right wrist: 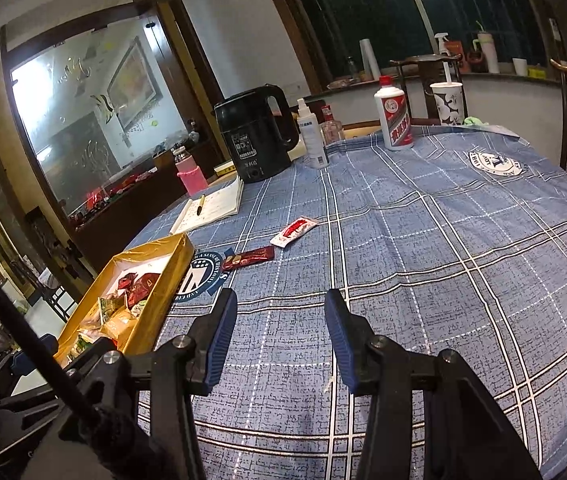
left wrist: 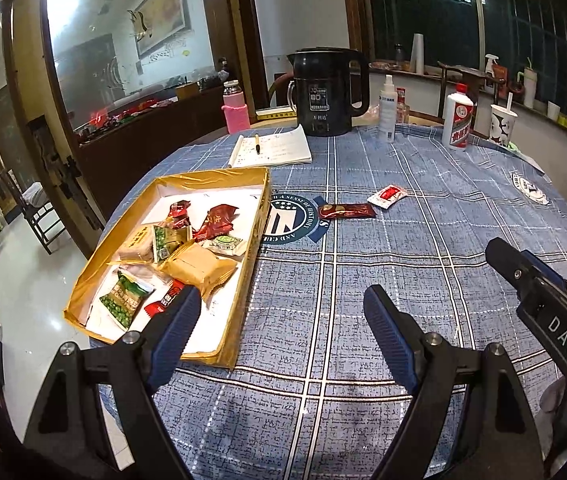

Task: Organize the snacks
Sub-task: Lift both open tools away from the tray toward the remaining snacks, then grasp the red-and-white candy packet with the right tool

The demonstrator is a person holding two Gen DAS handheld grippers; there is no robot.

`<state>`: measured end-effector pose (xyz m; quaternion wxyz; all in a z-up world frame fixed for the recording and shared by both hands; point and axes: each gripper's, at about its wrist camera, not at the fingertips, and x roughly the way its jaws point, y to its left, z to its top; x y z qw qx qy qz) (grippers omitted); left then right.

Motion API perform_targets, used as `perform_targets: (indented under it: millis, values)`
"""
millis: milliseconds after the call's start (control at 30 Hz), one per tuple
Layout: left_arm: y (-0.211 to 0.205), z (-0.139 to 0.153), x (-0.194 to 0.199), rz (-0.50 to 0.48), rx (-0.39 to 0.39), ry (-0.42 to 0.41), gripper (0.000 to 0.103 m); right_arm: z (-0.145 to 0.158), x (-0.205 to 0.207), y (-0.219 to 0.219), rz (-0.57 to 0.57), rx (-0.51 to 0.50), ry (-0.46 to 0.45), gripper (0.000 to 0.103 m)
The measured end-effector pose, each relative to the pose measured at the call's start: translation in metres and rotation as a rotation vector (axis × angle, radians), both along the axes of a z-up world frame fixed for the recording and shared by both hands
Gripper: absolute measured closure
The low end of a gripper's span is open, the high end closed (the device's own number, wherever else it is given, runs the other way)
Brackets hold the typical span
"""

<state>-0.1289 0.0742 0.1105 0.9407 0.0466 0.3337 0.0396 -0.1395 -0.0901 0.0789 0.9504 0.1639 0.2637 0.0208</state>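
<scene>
A gold cardboard tray (left wrist: 257, 222) (right wrist: 163, 288) at the table's left edge holds several snack packets, among them green pea bags (left wrist: 125, 300) and a tan packet (left wrist: 199, 266). Two snacks lie loose on the blue checked cloth: a dark red bar (left wrist: 347, 211) (right wrist: 248, 258) and a white-and-red sachet (left wrist: 387, 195) (right wrist: 294, 232). My left gripper (left wrist: 283, 312) is open and empty, its left finger over the tray's near corner. My right gripper (right wrist: 281, 316) is open with nothing between its fingers, well short of the loose snacks; its arm (left wrist: 543, 300) shows at the right of the left wrist view.
At the table's far side stand a black kettle (left wrist: 325, 92) (right wrist: 257, 136), a notebook with a pen (left wrist: 271, 146) (right wrist: 213, 206), a pink bottle (left wrist: 235, 106), a spray bottle (left wrist: 387, 110), a white liquor bottle (left wrist: 459, 118) (right wrist: 393, 114) and a paper cup (left wrist: 501, 122).
</scene>
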Motion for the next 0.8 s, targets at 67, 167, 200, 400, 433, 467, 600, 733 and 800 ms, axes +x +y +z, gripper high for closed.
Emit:
perform_targets:
  millis: [67,167,200,400,433,467,600,733,800]
  values:
    - [0.0,-0.001,0.002,-0.002,0.0,0.005,0.019,-0.001,0.001,-0.001,-0.001,0.001,0.005,0.057]
    - [-0.001,-0.003,0.004,-0.007,0.001,0.012,0.019,-0.003,0.003,-0.001,0.002,-0.001,0.014,0.057]
    - [-0.001,-0.004,0.005,-0.011,0.002,0.014,0.019,-0.004,0.004,-0.001,0.002,-0.002,0.019,0.057]
    - [0.0,-0.011,0.01,-0.068,-0.044,0.043,0.019,-0.008,0.009,0.0,0.01,-0.007,0.041,0.057]
    - [0.0,-0.013,0.011,-0.079,-0.069,0.056,0.02,-0.009,0.01,0.0,0.011,-0.009,0.043,0.057]
    - [0.003,-0.015,0.013,-0.095,-0.107,0.071,0.021,-0.009,0.011,0.0,0.012,-0.012,0.045,0.057]
    - [0.011,-0.026,0.022,-0.137,-0.242,0.153,0.026,-0.011,0.013,-0.001,0.007,-0.026,0.057,0.057]
    - [0.011,-0.027,0.021,-0.182,-0.268,0.138,0.026,-0.011,0.014,-0.006,-0.014,-0.055,0.067,0.057]
    - [0.016,-0.023,0.019,-0.201,-0.293,0.116,0.026,-0.009,0.015,-0.012,-0.036,-0.073,0.072,0.057]
